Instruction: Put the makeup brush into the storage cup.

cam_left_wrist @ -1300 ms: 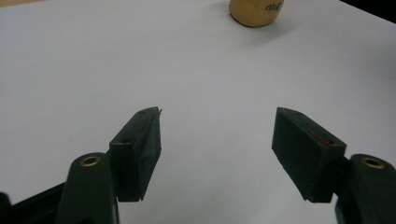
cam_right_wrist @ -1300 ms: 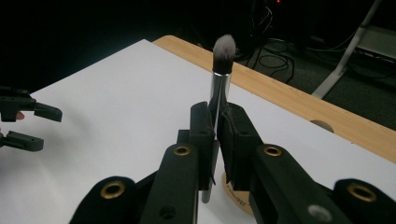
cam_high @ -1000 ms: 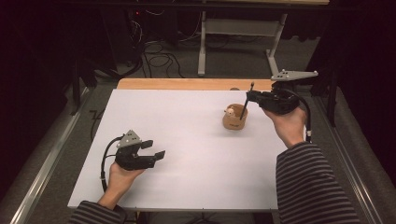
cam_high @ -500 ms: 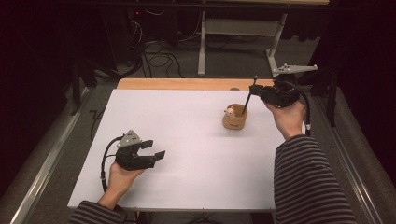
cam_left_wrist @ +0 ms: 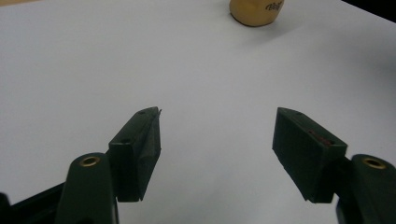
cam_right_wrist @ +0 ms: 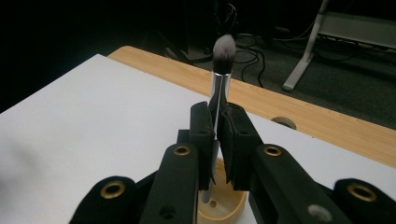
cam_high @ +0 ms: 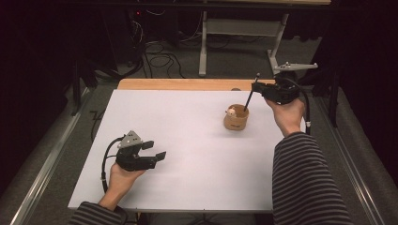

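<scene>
My right gripper is shut on a slim makeup brush at the far right of the white table. In the right gripper view the jaws pinch its silver stem, with the bristle head pointing up. The brush slants down toward a small wooden cup, which sits right under the gripper. The cup holds a small pale thing. My left gripper rests open at the near left with nothing in it. Its view shows the jaws wide apart and the cup far ahead.
A wooden strip with a round hole runs along the table's far edge. Behind it are a desk frame and floor cables in the dark. A striped sleeve lies over the near right.
My right gripper has lifted slightly and drifted right and back with the brush, drawing it more upright over the cup. The left gripper has stayed put.
</scene>
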`<act>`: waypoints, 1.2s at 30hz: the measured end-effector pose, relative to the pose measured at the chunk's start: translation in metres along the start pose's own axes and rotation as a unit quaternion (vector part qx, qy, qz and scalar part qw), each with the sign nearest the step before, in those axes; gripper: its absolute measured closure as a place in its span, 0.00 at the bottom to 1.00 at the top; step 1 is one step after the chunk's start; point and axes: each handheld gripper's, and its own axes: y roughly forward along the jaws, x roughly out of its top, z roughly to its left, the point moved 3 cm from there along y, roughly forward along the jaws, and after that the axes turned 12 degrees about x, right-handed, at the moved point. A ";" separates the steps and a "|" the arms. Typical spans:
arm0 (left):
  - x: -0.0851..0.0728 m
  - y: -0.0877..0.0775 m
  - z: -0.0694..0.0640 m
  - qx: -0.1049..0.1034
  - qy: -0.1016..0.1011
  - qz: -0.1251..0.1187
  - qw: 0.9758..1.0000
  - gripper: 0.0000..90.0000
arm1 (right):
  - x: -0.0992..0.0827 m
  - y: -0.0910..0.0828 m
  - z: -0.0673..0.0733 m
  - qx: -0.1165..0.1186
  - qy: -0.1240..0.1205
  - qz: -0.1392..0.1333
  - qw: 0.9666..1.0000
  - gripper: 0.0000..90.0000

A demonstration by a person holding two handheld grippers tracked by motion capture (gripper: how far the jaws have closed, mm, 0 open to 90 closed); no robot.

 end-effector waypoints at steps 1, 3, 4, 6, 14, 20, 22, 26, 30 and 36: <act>0.000 0.000 0.000 0.000 -0.002 -0.001 1.000 0.37 | 0.000 0.001 -0.001 -0.001 0.000 0.001 1.000 0.95; 0.000 0.000 0.001 0.000 -0.002 0.000 1.000 0.37 | 0.000 0.004 -0.002 -0.003 0.000 0.004 1.000 0.95; 0.000 0.000 0.001 0.000 -0.001 0.000 1.000 0.37 | 0.000 0.005 -0.003 -0.004 0.000 0.005 1.000 0.95; 0.000 0.000 0.000 -0.001 0.000 0.000 1.000 0.37 | 0.000 0.008 -0.004 -0.007 0.002 0.006 1.000 0.95; 0.000 0.000 0.000 -0.002 0.000 0.000 1.000 0.37 | -0.001 0.019 -0.005 -0.012 -0.002 0.020 1.000 0.95; 0.000 0.000 0.000 -0.001 -0.002 -0.001 1.000 0.37 | -0.004 0.030 -0.003 -0.016 -0.009 0.035 0.999 0.95; 0.000 0.000 0.000 -0.002 -0.002 -0.001 1.000 0.37 | -0.004 0.033 -0.002 -0.019 -0.014 0.040 0.999 0.95; 0.000 0.000 0.000 -0.002 -0.001 -0.001 1.000 0.37 | -0.004 0.039 -0.001 -0.020 -0.019 0.044 0.999 0.95; 0.000 0.000 0.000 -0.003 -0.002 -0.001 1.000 0.37 | -0.006 0.044 -0.001 -0.027 -0.020 0.054 0.998 0.95; 0.000 0.000 -0.001 -0.004 -0.001 -0.001 1.000 0.37 | -0.009 0.049 -0.004 -0.034 -0.024 0.066 0.997 0.95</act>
